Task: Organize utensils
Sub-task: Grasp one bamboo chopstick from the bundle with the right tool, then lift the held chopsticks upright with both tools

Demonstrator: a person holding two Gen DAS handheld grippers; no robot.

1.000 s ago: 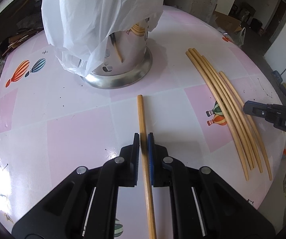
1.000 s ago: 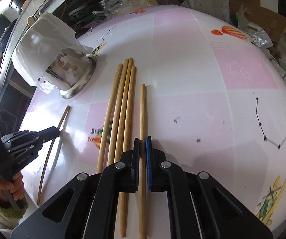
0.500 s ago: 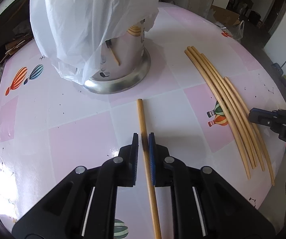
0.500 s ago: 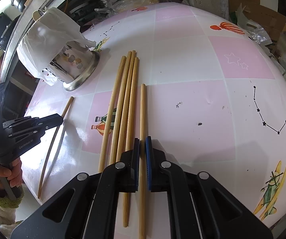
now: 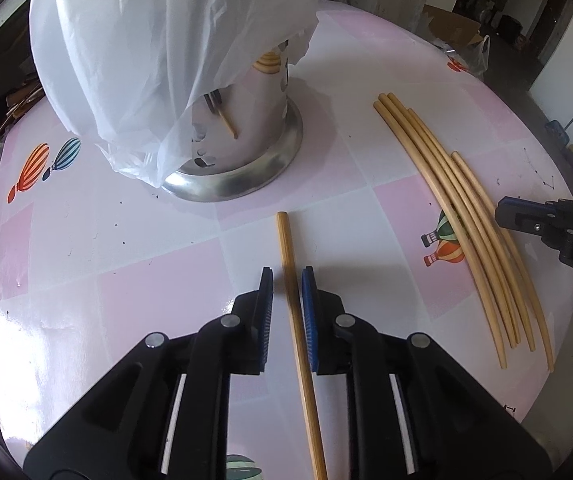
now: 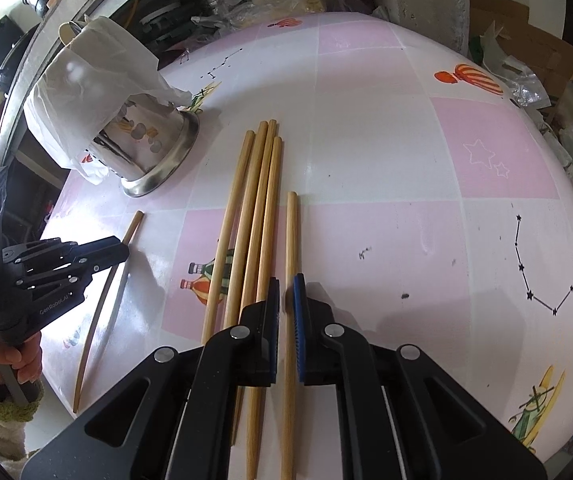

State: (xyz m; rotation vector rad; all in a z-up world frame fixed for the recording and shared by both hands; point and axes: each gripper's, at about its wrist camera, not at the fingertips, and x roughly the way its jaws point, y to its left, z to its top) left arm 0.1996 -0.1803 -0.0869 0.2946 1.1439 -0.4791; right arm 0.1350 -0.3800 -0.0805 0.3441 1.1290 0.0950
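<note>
A single wooden chopstick (image 5: pixel 286 248) lies on the pink-and-white table between the jaws of my left gripper (image 5: pixel 287 276). Those jaws are opening, and a gap shows beside the left pad. My right gripper (image 6: pixel 285 284) is shut on another chopstick (image 6: pixel 292 232), which lies at the right of a row of several chopsticks (image 6: pixel 254 208). The steel utensil holder (image 5: pixel 246 140) stands beyond them, draped in a white plastic bag (image 5: pixel 158 40). In the right wrist view, the left gripper (image 6: pixel 114 246) sits over its chopstick (image 6: pixel 135 222).
The round table (image 6: pixel 406 140) drops off close behind both grippers. Plastic bags and cardboard boxes (image 6: pixel 526 60) crowd the floor beyond the far edge. A hand in a green cuff (image 6: pixel 10 360) holds the left gripper's handle.
The left jaws have parted slightly from the chopstick they were pressing on. The right jaws stay narrow on theirs. Both hands have hardly moved.
</note>
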